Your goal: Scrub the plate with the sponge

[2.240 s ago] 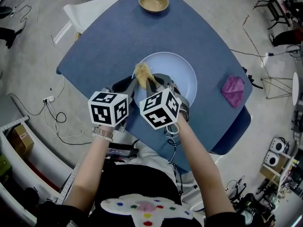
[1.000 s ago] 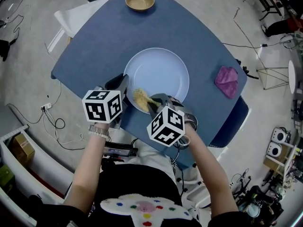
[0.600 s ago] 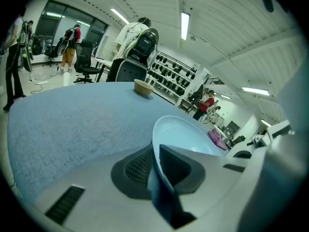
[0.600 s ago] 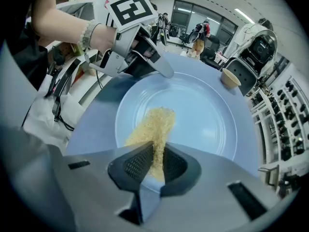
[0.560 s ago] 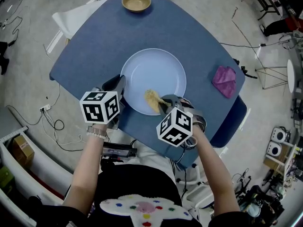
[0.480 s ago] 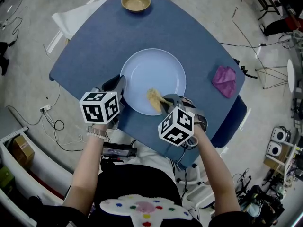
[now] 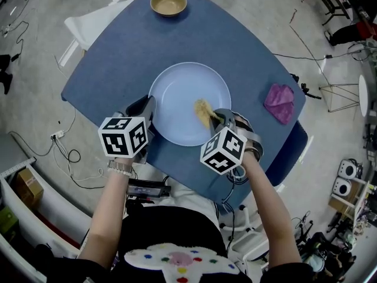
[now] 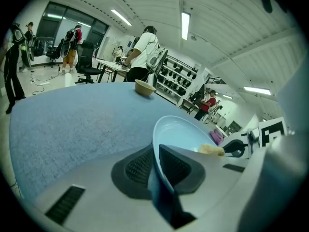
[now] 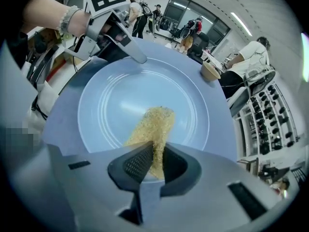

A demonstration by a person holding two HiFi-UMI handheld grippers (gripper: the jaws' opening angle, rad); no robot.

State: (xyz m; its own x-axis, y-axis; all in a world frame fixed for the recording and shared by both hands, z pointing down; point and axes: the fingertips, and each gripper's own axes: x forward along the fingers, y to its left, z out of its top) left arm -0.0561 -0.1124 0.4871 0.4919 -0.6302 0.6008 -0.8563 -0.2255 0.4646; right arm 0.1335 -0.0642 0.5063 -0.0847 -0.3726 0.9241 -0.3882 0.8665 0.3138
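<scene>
The plate (image 7: 177,99) lies by the person's edge of the table (image 7: 118,46). The left hand-held gripper (image 8: 155,166) clamps its rim, which is probably stiff, slick and breakable. The right hand-held gripper (image 9: 153,166) pinches the soft, light-looking sponge (image 9: 152,122) by 1 end, on the plate.

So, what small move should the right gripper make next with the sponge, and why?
Probably a sweep of the sponge toward the middle and left of the plate. The right gripper is shut on the sponge, which rests on the plate's right part in the head view, so bare surface lies to its left. The left gripper clamps the near-left rim, steadying it.
</scene>
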